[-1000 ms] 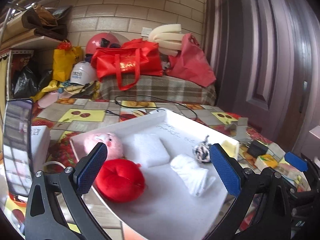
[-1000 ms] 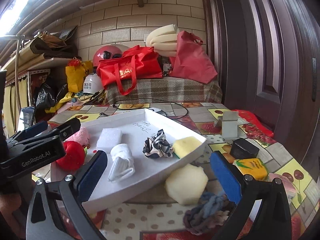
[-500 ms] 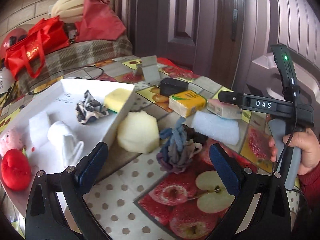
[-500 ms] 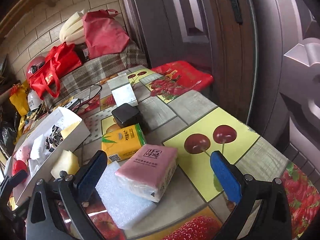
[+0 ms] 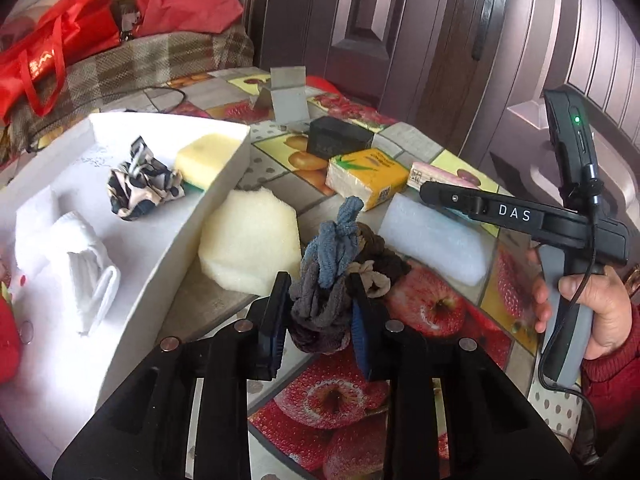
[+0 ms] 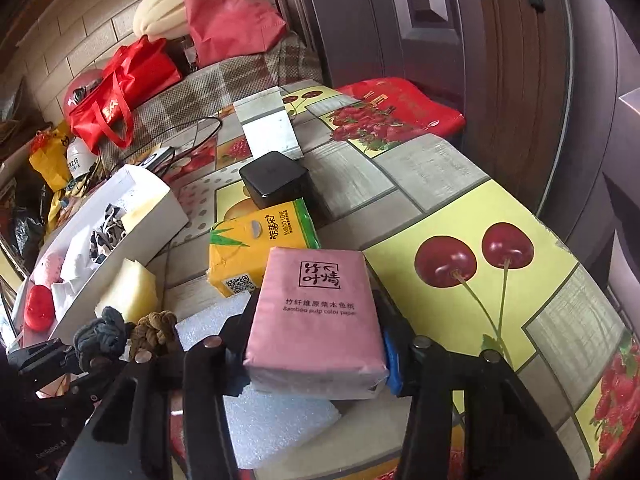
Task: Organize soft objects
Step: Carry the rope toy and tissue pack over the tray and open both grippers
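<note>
A knotted rope toy [image 5: 324,276] of grey, blue and brown cord lies on the fruit-print tablecloth just right of the white tray [image 5: 216,192]. My left gripper [image 5: 320,316] has its jaws closing on the toy, and both blue pads press its lower part. In the right wrist view a pink tissue pack [image 6: 316,308] sits partly on a white foam block [image 6: 276,420]. My right gripper [image 6: 320,344] is closing on the pack, its fingers tight against both sides. The tray holds a spotted scrunchie [image 5: 140,184], a yellow sponge [image 5: 208,156] and a folded white cloth [image 5: 84,272].
A pale hexagonal foam piece [image 5: 248,240] leans against the tray's outer wall. A yellow tissue pack [image 6: 260,248], a black box [image 6: 276,180] and a grey stand [image 6: 268,128] stand behind. A person's hand [image 5: 596,308] holds the right gripper's handle. Red bags lie beyond the table; a dark door is on the right.
Both grippers swung right from the tray to the table. Their jaws, wide open half a second ago, have closed: the left on the rope toy, the right on the pink pack.
</note>
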A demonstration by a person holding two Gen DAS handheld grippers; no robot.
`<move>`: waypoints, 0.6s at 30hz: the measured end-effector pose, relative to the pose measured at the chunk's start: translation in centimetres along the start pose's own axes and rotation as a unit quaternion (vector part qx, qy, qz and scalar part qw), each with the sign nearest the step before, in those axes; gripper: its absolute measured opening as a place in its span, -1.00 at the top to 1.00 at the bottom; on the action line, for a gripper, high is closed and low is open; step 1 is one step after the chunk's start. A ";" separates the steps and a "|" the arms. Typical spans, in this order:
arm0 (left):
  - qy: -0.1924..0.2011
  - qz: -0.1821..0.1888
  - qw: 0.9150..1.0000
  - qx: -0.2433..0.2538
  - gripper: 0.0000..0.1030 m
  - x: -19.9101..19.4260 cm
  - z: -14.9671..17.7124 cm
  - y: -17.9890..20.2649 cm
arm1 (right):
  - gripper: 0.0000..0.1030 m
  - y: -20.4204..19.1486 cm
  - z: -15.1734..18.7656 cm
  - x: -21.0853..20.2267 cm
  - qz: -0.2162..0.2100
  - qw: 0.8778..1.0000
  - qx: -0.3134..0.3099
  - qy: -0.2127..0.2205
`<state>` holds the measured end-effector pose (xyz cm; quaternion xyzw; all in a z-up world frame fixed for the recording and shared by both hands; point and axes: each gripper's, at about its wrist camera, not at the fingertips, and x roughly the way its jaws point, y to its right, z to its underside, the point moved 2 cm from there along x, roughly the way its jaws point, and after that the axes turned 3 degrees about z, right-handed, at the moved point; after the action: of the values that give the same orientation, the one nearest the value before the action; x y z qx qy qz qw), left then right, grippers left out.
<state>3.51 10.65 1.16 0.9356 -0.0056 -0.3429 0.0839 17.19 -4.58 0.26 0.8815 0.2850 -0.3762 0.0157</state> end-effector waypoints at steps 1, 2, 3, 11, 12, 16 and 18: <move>0.017 -0.006 1.000 0.005 0.49 -0.7 0.0 0.2 | 0.03 0.2 0.0 -0.3 -0.004 1.000 0.008 0.008; 0.035 -0.010 0.999 0.011 0.49 -1.4 0.0 0.4 | 0.03 0.5 0.0 -0.8 -0.010 1.000 0.015 0.020; 0.054 -0.018 0.998 0.016 0.49 -2.1 0.1 0.6 | 0.03 0.6 0.0 -1.3 -0.017 0.999 0.019 0.033; 0.179 -0.085 0.980 0.034 0.48 -6.9 0.9 1.4 | 0.03 -0.5 0.6 -7.1 -0.034 0.981 -0.006 0.189; 0.183 -0.090 0.978 0.031 0.48 -7.1 0.9 1.3 | 0.03 -0.6 0.6 -7.4 -0.033 0.980 -0.007 0.197; 0.193 -0.104 0.975 0.022 0.48 -7.4 0.8 0.7 | 0.03 -0.5 0.5 -7.2 -0.039 0.980 0.010 0.196; 0.198 -0.110 0.974 0.022 0.47 -7.6 1.0 0.8 | 0.03 -0.5 0.4 -7.3 -0.041 0.979 0.013 0.201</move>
<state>-2.90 10.22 5.40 0.9814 0.1066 -0.1580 0.0242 12.61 -7.87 4.93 0.9268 0.3132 -0.1956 -0.0685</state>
